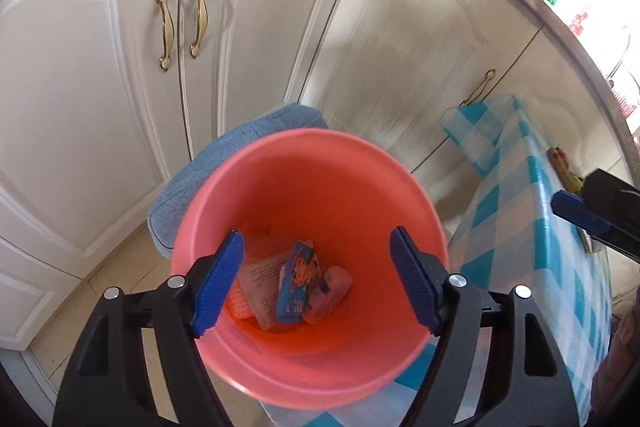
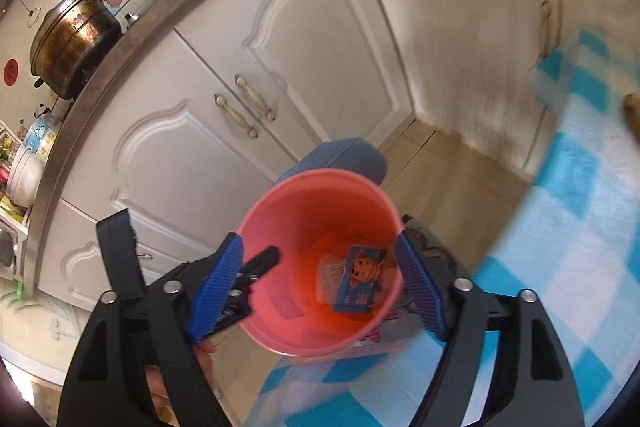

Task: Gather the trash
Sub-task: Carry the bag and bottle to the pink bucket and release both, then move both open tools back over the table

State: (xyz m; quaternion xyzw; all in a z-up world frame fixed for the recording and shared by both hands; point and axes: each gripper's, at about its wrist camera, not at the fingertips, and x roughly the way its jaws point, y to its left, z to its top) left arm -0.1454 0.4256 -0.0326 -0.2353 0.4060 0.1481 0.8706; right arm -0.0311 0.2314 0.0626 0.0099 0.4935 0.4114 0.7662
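Both my grippers, left (image 1: 316, 283) & right (image 2: 320, 287), hang w/ jaws apart, empty, over the pink bin (image 1: 432, 227). Blue carton (image 1: 298, 283) & wrappers already in; one packet (image 1: 562, 163) left on table (image 1: 520, 195).

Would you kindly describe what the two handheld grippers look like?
Both match: the left gripper and right gripper have black angular frames with triangular cut-outs, silver round bolts at the joints, and two flat, ribbed blue pads as fingers. No cables or sleeves show.
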